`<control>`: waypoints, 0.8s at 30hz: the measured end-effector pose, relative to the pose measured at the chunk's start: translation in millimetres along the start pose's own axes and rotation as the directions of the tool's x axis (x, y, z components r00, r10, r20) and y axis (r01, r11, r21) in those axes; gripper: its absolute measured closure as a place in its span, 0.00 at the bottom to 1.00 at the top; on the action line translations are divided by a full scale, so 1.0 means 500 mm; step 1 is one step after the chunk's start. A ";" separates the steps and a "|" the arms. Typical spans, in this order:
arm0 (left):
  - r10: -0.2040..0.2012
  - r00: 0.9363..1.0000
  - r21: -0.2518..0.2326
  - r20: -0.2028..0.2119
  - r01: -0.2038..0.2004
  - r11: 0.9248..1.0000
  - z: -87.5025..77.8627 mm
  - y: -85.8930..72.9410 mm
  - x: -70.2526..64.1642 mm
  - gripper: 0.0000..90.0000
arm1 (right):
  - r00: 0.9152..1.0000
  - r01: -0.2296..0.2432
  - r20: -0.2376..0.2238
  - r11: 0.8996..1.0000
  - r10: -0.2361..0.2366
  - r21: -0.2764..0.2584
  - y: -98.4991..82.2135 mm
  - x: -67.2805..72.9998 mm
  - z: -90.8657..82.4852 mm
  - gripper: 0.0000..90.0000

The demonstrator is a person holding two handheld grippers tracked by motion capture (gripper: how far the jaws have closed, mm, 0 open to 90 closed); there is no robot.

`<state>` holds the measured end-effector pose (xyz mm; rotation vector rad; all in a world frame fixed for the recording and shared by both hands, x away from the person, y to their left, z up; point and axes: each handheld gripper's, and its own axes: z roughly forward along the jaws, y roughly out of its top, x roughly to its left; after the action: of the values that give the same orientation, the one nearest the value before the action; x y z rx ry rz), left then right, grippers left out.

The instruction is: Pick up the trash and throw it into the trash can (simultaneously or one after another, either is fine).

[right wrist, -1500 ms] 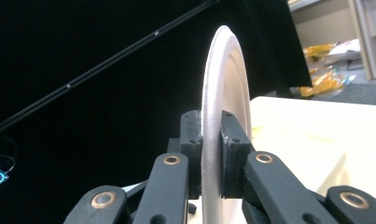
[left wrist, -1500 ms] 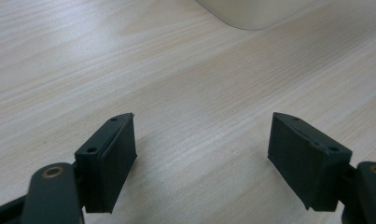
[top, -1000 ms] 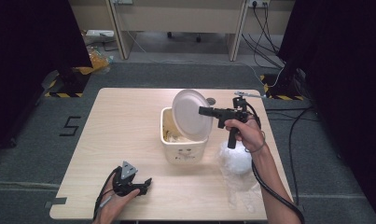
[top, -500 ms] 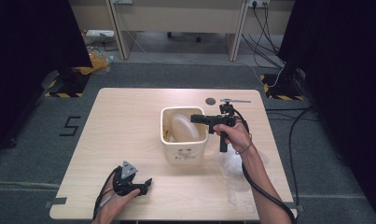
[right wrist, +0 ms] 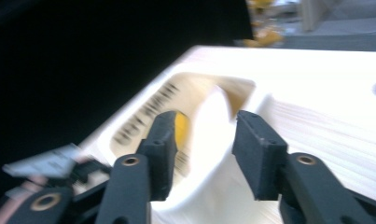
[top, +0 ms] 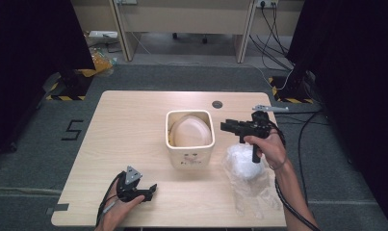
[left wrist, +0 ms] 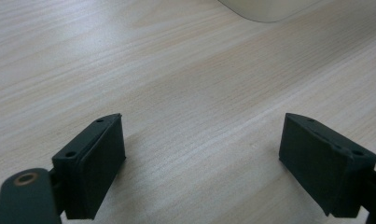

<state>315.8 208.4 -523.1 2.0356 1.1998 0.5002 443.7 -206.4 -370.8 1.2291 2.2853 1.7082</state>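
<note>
A cream square bin [top: 190, 155] stands mid-table with a white plate [top: 190, 132] lying tilted inside it. My right gripper [top: 224, 127] hovers just right of the bin's rim, pointing left at it. Its jaws have just been opening, and nothing is between them. In the right gripper view the open jaws [right wrist: 204, 144] frame the plate [right wrist: 213, 116] inside the bin [right wrist: 143, 109]. My left gripper [top: 153, 188] rests on the table near the front edge. It is wide open over bare wood [left wrist: 202, 158], its jaws having spread a little more, and the bin's base [left wrist: 269, 9] lies ahead.
A crumpled clear plastic bag [top: 247, 171] lies on the table under my right forearm. A small round cable hole [top: 217, 104] sits near the table's far edge. Cables trail off the right side to the floor.
The plate, held upright over the bin by my right gripper a second ago, now lies inside the bin. The right gripper has let go and drawn back to the right. The left hand stayed put.
</note>
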 end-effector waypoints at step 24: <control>0.000 1.000 -0.001 0.000 0.000 1.000 0.000 0.000 0.000 0.15 | 0.914 -0.015 0.403 0.988 -0.049 0.154 -0.267 -0.056 -0.128 0.35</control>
<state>315.7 208.3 -523.2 2.0347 1.1999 0.5007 358.0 -285.1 -466.6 1.4263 2.1903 1.1454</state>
